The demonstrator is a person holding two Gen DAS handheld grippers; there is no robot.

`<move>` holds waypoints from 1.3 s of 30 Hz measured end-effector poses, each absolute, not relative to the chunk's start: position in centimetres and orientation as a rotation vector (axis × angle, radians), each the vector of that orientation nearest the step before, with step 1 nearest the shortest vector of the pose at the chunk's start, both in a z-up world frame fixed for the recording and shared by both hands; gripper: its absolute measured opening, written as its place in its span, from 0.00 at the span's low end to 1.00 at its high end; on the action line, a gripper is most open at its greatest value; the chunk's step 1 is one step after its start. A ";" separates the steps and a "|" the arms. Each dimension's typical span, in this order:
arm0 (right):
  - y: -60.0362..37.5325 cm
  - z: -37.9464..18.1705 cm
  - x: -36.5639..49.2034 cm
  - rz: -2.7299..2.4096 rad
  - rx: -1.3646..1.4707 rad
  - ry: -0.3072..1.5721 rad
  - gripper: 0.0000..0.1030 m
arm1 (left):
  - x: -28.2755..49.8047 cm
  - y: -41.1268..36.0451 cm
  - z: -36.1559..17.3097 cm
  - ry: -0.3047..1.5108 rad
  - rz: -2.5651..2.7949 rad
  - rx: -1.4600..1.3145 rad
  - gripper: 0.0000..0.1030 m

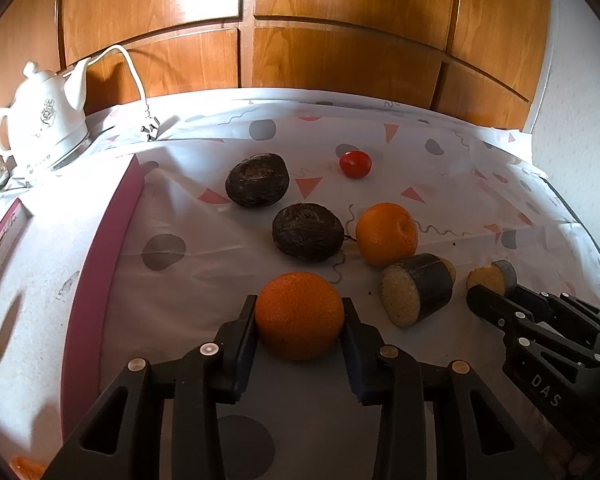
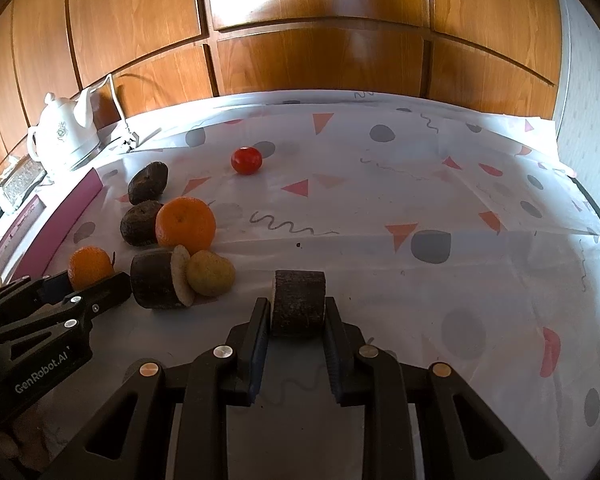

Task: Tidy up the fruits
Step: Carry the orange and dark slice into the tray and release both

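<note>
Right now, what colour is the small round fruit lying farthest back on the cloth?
Red. The small round fruit shows best in the right wrist view.

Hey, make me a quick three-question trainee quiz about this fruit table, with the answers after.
1. True or false: the left gripper has its jaws around an orange.
2. What do the right gripper jaws hold? A) tomato B) dark cut chunk C) kettle
3. How many oranges are visible in the left wrist view?

Key:
1. True.
2. B, the dark cut chunk; the tomato sits apart, farther back on the tablecloth.
3. Two: the held one and a second orange.
</note>
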State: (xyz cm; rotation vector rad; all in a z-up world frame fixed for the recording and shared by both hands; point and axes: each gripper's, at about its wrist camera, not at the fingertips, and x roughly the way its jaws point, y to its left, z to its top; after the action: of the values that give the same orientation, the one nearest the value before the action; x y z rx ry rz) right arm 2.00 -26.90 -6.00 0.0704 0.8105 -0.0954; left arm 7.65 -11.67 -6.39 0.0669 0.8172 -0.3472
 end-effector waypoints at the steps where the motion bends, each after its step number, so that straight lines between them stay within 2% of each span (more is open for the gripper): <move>1: -26.8 -6.0 2.0 -0.097 0.064 0.810 0.25 | 7.7 -11.7 -6.3 0.821 -0.347 0.067 0.37; 14: -26.5 -5.3 1.7 -0.118 0.049 0.832 0.24 | 5.1 -9.0 -3.2 0.820 -0.316 0.038 0.37; 20: -25.7 -2.4 0.7 -0.097 0.049 0.779 0.24 | 4.8 -7.0 -1.4 0.804 -0.295 -0.016 0.37; 26: -22.8 0.1 0.9 0.021 0.044 0.746 0.24 | 4.4 -5.3 -0.4 0.786 -0.269 -0.028 0.37; 39: -14.8 1.0 3.9 0.312 0.061 0.816 0.24 | 4.7 2.2 0.1 0.782 -0.116 -0.084 0.37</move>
State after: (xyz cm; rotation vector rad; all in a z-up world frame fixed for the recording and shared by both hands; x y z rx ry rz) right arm 3.85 -14.82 0.96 0.0605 0.8156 0.3121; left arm 4.70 2.18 0.14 -0.0844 0.7820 -0.1162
